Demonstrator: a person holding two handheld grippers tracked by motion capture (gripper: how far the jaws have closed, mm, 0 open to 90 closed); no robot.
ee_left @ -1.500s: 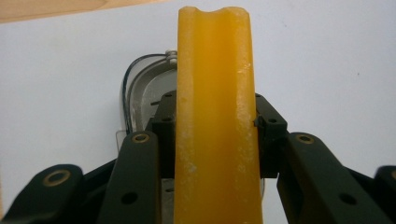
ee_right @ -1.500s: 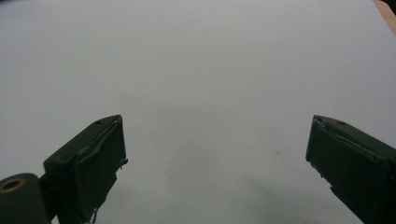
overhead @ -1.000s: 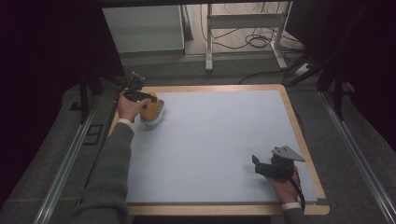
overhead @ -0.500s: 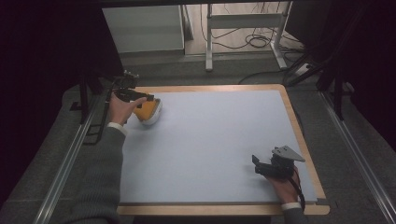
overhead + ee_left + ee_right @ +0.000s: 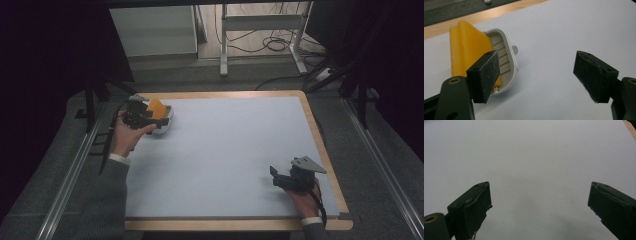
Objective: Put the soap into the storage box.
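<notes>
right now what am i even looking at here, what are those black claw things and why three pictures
No robot here: a person at a table holds a hand-operated two-jaw gripper in each hand. The high view looks down from above; the other two pictures come from small cameras riding on each gripper, looking along its black jaws.

The left gripper is at the far left corner of the pale blue mat, beside a yellow sponge that sits in a white ribbed dish. Its jaws stand wide apart and hold nothing; the sponge lies off to one side of them.

The right gripper rests near the right edge, jaws also open, over bare mat.
</notes>
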